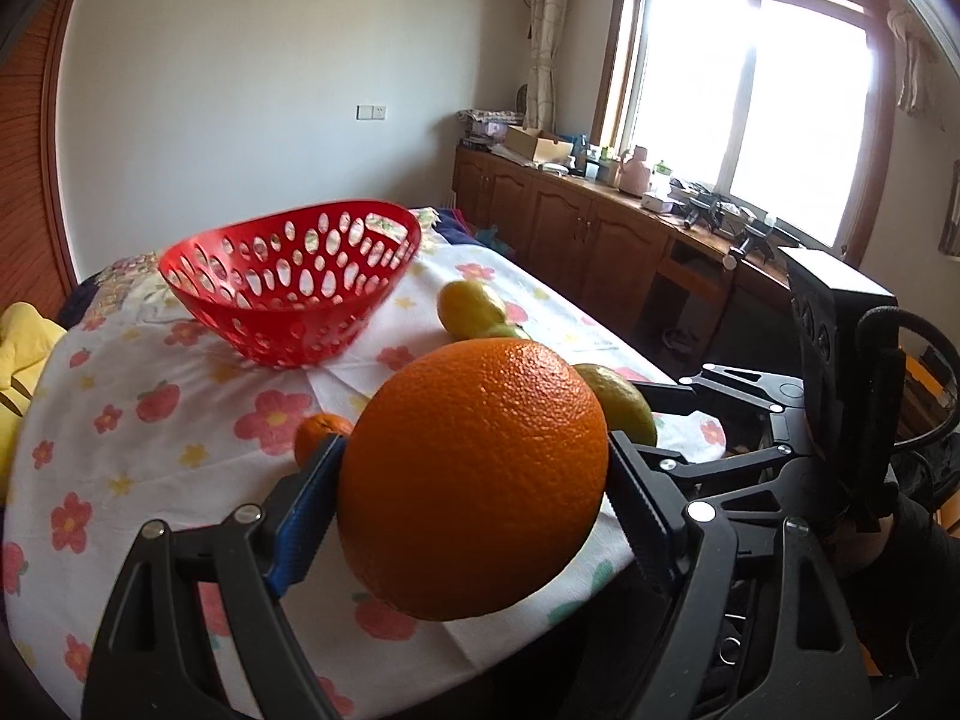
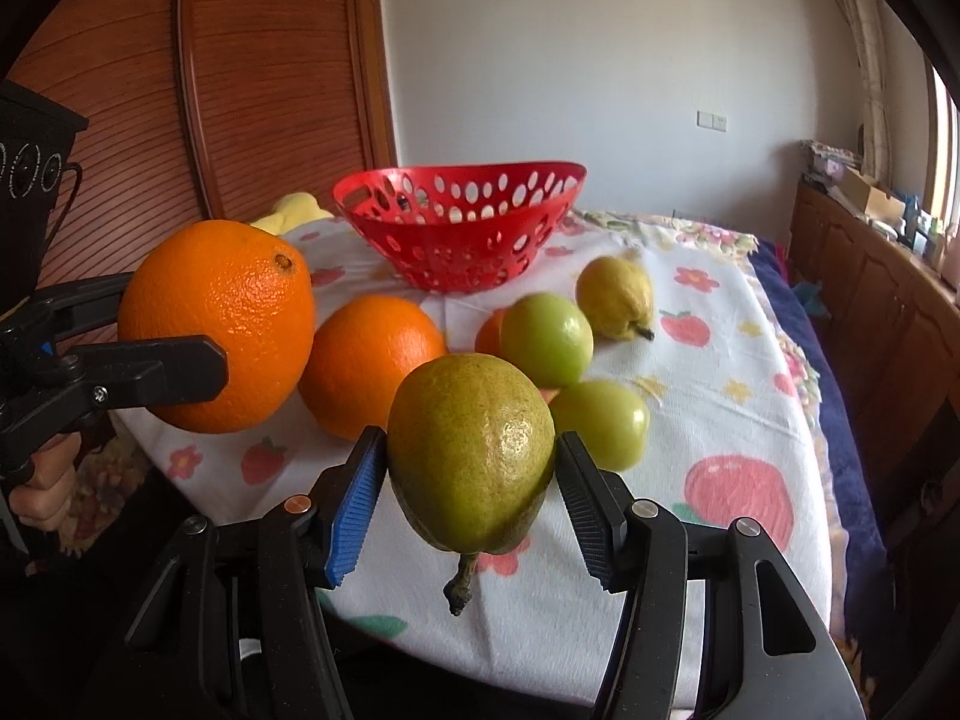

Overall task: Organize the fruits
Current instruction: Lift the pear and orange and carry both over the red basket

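My left gripper (image 1: 474, 462) is shut on a large orange (image 1: 474, 480), held clear above the flowered tablecloth (image 1: 180, 450). In the right wrist view that orange (image 2: 216, 324) hangs at the left, with one finger (image 2: 156, 375) of the left gripper across it. My right gripper (image 2: 471, 480) is shut on a green-yellow pear (image 2: 471, 450), stem down; the pear's edge (image 1: 627, 411) peeks out behind the orange. A red perforated basket (image 1: 288, 282) (image 2: 459, 222) stands at the far side, with nothing seen inside. On the cloth lie a second orange (image 2: 372, 360), two green fruits (image 2: 546, 336) (image 2: 600, 420), a yellow pear (image 2: 615, 297) and a small tangerine (image 1: 318, 429).
The table's near edge (image 2: 540, 660) runs just below both grippers. A yellow soft thing (image 1: 24, 348) lies beyond the left edge. Wooden cabinets (image 1: 600, 228) line the wall under the window, with a gap of floor between them and the table. A person's hand (image 2: 42, 492) grips the left handle.
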The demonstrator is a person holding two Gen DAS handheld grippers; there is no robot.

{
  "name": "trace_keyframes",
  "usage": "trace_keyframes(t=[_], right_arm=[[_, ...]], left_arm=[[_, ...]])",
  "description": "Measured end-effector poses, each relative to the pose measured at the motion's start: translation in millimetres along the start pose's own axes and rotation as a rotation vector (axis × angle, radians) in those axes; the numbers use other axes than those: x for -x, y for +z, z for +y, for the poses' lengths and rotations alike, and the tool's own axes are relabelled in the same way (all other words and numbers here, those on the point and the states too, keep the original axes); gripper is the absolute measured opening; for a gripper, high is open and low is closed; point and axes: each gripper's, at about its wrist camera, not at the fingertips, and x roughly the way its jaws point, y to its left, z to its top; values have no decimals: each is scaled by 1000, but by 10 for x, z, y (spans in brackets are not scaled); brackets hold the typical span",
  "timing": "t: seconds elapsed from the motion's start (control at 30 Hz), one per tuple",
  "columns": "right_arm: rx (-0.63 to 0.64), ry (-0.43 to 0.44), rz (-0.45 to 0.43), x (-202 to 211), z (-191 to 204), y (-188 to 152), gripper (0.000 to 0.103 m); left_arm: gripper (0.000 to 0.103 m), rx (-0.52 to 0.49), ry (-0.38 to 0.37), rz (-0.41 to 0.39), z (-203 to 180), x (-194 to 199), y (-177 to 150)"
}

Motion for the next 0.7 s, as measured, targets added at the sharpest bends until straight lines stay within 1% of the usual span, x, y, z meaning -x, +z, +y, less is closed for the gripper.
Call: trace_keyframes(t=[0.33,0.57,0.7], right_arm=[[50,-5,-44,-15,6,451,59],[66,15,-70,-191,-22,854,59],[82,24,-67,-346,-44,1065,59]], left_arm=[[83,-11,55,-47,275,92,327],[83,-29,93,-55,502,6,565],[83,-13,104,-61,648,-75,657]])
